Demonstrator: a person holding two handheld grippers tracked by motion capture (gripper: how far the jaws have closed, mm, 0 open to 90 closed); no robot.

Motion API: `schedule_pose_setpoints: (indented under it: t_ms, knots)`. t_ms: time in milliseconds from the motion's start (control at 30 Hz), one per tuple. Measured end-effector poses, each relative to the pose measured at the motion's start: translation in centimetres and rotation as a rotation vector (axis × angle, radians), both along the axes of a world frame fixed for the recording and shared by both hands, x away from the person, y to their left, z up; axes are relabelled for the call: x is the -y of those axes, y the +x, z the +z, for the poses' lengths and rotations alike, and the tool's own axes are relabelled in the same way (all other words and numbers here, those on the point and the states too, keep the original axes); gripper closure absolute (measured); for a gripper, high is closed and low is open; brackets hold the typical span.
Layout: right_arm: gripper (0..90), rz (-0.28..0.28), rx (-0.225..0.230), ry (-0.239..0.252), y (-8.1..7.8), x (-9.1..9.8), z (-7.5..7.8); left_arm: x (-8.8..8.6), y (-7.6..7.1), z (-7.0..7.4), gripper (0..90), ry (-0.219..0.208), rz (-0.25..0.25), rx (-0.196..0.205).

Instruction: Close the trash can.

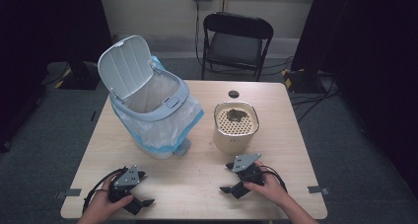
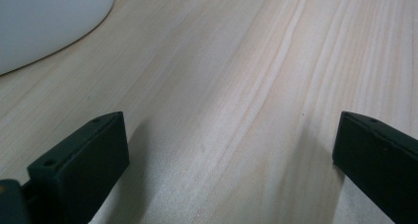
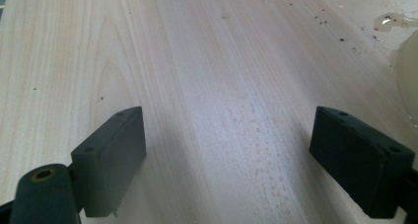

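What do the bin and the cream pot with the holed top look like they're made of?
Bin: likely matte plastic, with moulded ribs under its raised lid and a thin clear plastic bag lining it. Cream pot: smooth, slightly glossy, plastic or glazed ceramic; which is unclear.

Bin [image 1: 148, 105] left on table [image 1: 197, 194], strainer pot [image 1: 236, 127] right, chair [image 1: 235, 41] behind the table.

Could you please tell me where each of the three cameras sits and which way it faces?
High view: above the near edge, facing forward and down on the table, bin and strainer pot; both hands show.
Left gripper view: on the left tongs, looking along the open jaws.
Right gripper view: on the right tongs, the same.
Shared: the wooden tabletop.
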State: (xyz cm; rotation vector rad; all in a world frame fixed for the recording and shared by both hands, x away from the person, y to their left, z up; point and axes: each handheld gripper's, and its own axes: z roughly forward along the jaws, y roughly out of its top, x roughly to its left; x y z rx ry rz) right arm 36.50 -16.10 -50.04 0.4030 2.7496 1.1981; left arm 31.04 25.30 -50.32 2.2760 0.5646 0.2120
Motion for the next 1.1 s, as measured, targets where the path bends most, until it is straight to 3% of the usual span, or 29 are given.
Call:
schedule_pose_setpoints:
  t_ms: [100,200,267,400,567,667,900,1100]
  knots:
    - [13.0,-0.005,0.001,-0.002,-0.1,0.1,0.0,-0.3,0.1,0.2,3.4,-0.023,0.019,-0.014]
    - [13.0,-0.007,0.002,-0.002,-0.1,0.0,0.0,-1.1,0.3,0.9,20.6,-0.021,0.035,-0.033]
    - [13.0,-0.007,0.002,-0.002,-0.1,0.0,0.0,-1.4,0.3,1.3,15.3,-0.022,0.049,-0.024]
    - [12.9,-0.007,0.002,-0.002,-0.1,0.0,0.0,-2.2,0.4,2.7,16.0,-0.032,0.073,-0.029]
    - [12.8,-0.006,0.001,-0.002,-0.1,0.0,0.0,-3.0,0.7,4.9,16.0,-0.035,0.09,-0.058]
    - [12.8,-0.006,0.001,-0.002,-0.1,0.0,0.0,-3.6,0.8,6.4,16.0,-0.062,0.103,-0.079]
    - [12.8,-0.006,0.001,-0.002,-0.1,0.0,0.0,-5.3,1.0,9.7,16.0,-0.103,0.139,-0.088]
    - [12.8,-0.006,0.001,-0.002,-0.1,0.0,0.0,-6.8,1.5,12.2,16.0,-0.11,0.188,-0.077]
